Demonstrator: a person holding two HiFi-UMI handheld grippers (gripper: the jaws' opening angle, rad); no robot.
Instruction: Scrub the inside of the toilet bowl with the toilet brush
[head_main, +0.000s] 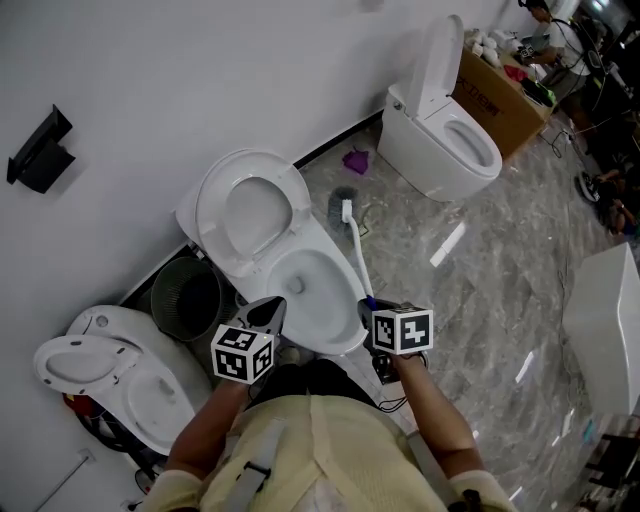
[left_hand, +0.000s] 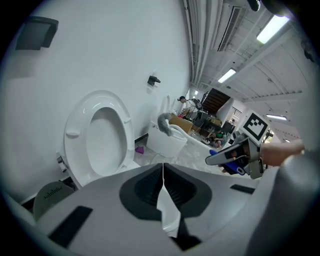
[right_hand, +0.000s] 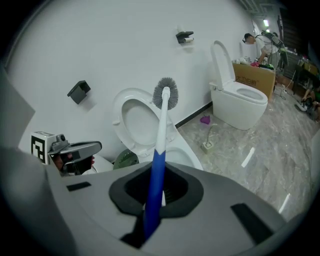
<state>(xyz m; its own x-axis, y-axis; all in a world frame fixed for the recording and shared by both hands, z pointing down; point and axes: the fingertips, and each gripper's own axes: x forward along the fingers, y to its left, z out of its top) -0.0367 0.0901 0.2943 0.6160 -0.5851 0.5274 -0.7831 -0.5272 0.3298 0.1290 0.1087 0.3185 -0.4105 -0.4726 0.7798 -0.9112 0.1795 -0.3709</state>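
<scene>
The white toilet bowl (head_main: 310, 288) sits just ahead of me with its seat (head_main: 248, 213) raised against the wall. My right gripper (head_main: 368, 312) is shut on the blue grip of the toilet brush (head_main: 356, 250). The brush's white shaft points up and away, and its grey bristle head (head_main: 343, 203) hangs outside the bowl, to the right of the raised seat. In the right gripper view the brush (right_hand: 162, 120) stands up from the right gripper (right_hand: 159, 180). My left gripper (head_main: 268, 312) hovers at the bowl's near left rim, shut with nothing in it. The left gripper view shows the left gripper (left_hand: 163, 172) in front of the seat (left_hand: 100, 137).
A dark wastebasket (head_main: 186, 297) stands left of the bowl, with a second toilet (head_main: 120, 375) further left. A third toilet (head_main: 445, 130), a cardboard box (head_main: 500, 100) and people are at the back right. A purple item (head_main: 356, 160) lies on the marble floor. A white fixture (head_main: 605, 320) stands on the right.
</scene>
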